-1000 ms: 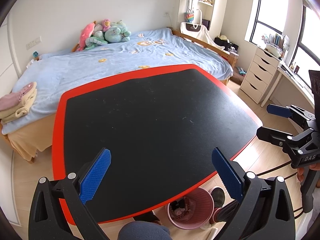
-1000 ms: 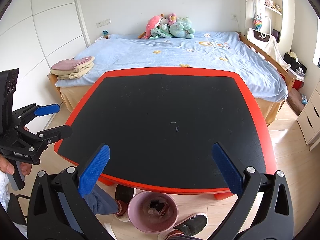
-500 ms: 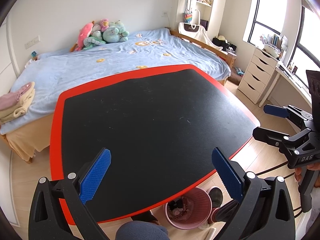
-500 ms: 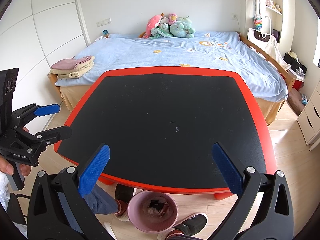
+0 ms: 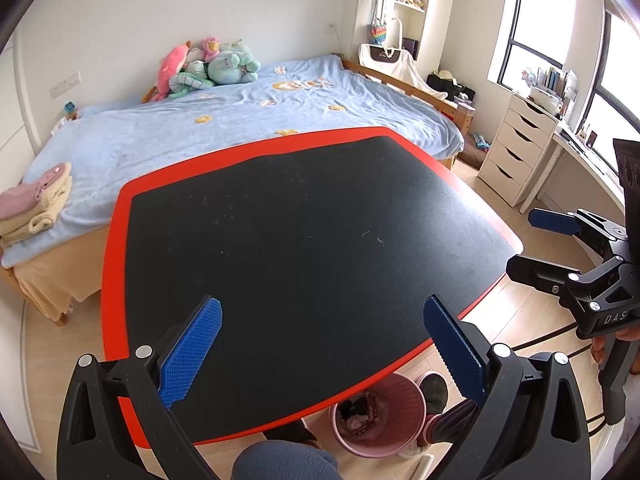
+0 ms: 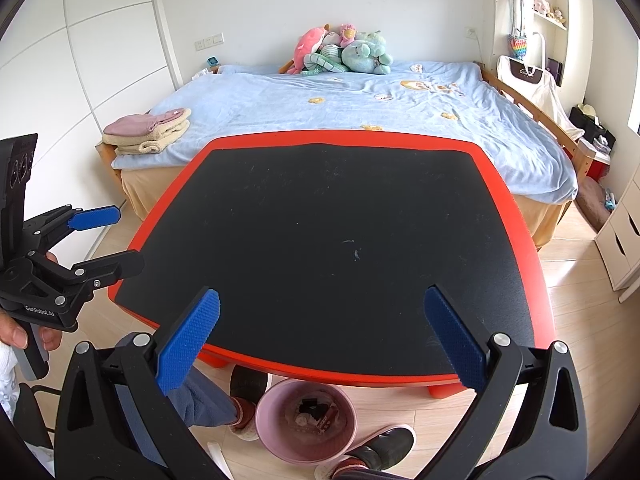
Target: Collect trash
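- Bedroom walls and a bed (image 6: 360,112) under a light blue cover are filling the background behind a red-rimmed tabletop (image 6: 532,264) with a black mat, and we are seeing only faint specks on that mat.
- We are holding the left hand-held gripper (image 5: 322,356) over the near edge of the tabletop, its blue-padded fingers (image 5: 192,352) standing wide apart with nothing between them.
- We are holding the right hand-held gripper (image 6: 320,348) over the near edge too, its fingers likewise spread and gripping nothing.
- We are catching each hand-held gripper in the other's camera, off to the side of the tabletop and held in a hand (image 6: 20,332).
- We are seeing a pink bin (image 6: 306,420) standing on the wooden floor just below the near edge of the tabletop, between a pair of dark shoes (image 6: 384,448).
- We are finding the trash (image 6: 314,414) lying inside that bin, as a few small wrappers and scraps at the bottom.
- We are noticing plush toys (image 6: 344,54) piled at the head of the bed and folded towels (image 6: 148,130) resting on its near corner.
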`<state>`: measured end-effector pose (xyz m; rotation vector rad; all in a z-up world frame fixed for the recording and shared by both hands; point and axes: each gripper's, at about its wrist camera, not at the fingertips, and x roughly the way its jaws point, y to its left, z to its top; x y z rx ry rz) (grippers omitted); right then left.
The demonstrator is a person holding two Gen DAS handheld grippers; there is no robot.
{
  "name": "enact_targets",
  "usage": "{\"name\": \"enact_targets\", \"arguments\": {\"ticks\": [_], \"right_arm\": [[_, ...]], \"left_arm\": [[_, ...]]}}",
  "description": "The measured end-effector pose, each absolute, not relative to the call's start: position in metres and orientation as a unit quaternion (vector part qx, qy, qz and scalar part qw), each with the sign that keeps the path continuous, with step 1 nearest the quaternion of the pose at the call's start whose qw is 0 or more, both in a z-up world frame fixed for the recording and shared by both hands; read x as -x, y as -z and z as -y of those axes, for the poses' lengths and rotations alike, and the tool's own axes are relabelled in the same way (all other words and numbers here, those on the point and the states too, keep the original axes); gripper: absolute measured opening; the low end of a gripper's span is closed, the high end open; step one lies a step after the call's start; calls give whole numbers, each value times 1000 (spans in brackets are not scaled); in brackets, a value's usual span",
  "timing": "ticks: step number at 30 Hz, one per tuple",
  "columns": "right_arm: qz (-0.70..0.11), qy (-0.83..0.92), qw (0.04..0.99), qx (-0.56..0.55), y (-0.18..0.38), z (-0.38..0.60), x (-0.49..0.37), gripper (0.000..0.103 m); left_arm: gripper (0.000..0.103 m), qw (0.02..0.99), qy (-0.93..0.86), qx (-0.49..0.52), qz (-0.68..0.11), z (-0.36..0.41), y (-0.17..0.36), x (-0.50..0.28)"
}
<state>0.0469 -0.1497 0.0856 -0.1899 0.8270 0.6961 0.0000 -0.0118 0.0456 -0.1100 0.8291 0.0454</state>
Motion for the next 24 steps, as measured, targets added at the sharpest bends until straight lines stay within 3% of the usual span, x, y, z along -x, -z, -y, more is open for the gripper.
{"name": "enact_targets", "arguments": {"ticks": [24], "right_arm": [[-400, -335, 848, 94, -78, 149, -54, 100]], "left_arm": [[97, 911, -35, 52, -408, 6, -37, -5]]}}
